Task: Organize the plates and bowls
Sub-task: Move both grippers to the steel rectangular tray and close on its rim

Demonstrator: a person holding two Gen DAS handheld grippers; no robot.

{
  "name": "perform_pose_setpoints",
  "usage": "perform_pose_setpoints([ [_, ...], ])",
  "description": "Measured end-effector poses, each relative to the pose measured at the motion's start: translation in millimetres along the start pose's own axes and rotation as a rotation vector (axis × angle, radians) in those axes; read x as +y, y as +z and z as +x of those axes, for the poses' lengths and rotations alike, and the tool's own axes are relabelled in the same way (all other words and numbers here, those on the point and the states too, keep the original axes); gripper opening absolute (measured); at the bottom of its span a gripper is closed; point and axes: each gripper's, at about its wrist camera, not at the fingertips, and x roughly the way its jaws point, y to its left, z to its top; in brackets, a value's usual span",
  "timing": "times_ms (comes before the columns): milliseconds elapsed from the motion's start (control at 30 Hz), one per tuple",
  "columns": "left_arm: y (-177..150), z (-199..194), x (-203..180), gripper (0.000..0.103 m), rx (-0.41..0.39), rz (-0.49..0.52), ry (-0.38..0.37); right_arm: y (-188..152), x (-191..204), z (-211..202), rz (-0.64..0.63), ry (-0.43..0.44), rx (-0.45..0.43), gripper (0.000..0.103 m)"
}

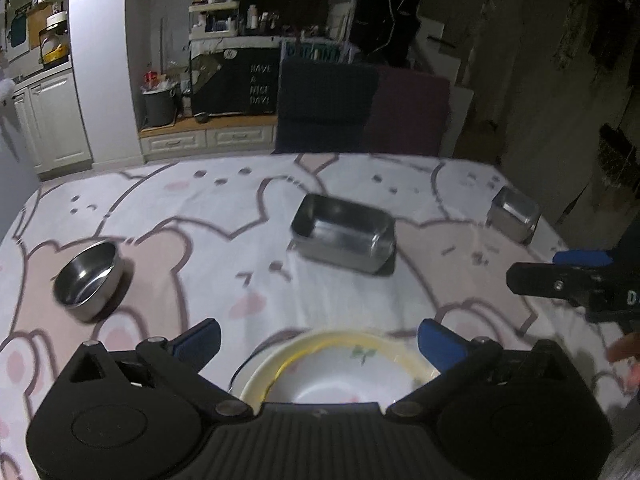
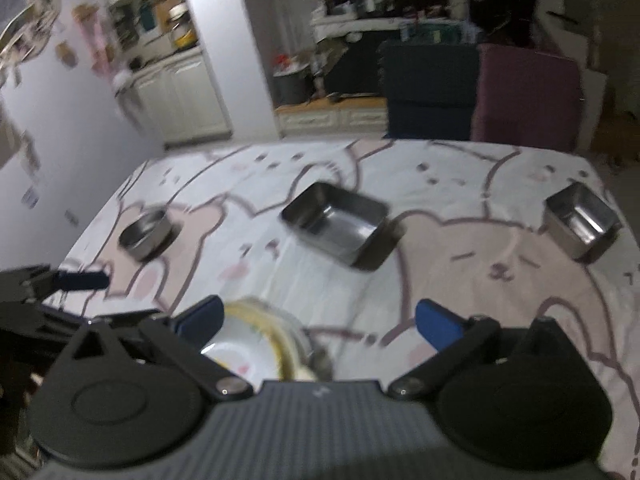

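A white bowl with a yellow rim sits on the table near the front edge, between the open fingers of my left gripper; the jaws stand wide and do not touch it. The same bowl shows in the right wrist view, low and left of my open, empty right gripper. A round steel bowl stands at the left. A large rectangular steel container sits mid-table. A small square steel container stands at the far right. The right gripper shows at the right edge of the left wrist view.
The table carries a pink and white bear-pattern cloth. Two chairs, dark blue and maroon, stand behind the far edge. White cabinets and a cluttered shelf lie beyond. The small container sits close to the table's right edge.
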Motion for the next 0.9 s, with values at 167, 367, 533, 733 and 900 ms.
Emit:
perform_pose_setpoints([
  [167, 26.4, 27.7, -4.8, 0.103, -0.013, -0.016, -0.022, 17.9, -26.3, 12.3, 0.084, -0.042, -0.039, 0.103],
  [367, 60.2, 68.9, -1.2, 0.103, -0.04, -0.036, -0.027, 43.0, -48.2, 41.6, 0.168, -0.075, -0.04, 0.103],
  [533, 79.3, 103.3, 9.5, 0.103, -0.042, -0.034, 0.005, 65.1, -62.2, 76.5, 0.253, -0.063, -0.005, 0.1],
  [733, 90.8, 144.5, 26.1, 0.103, 0.0, -0.007, 0.031, 80.1, -68.5, 121.6, 0.294, -0.079, 0.023, 0.094],
  [900, 98.6, 176.9, 38.0, 0.1, 0.004, 0.023, 0.03, 80.6, -72.6, 158.2, 0.347, -0.078, 0.076, 0.084],
])
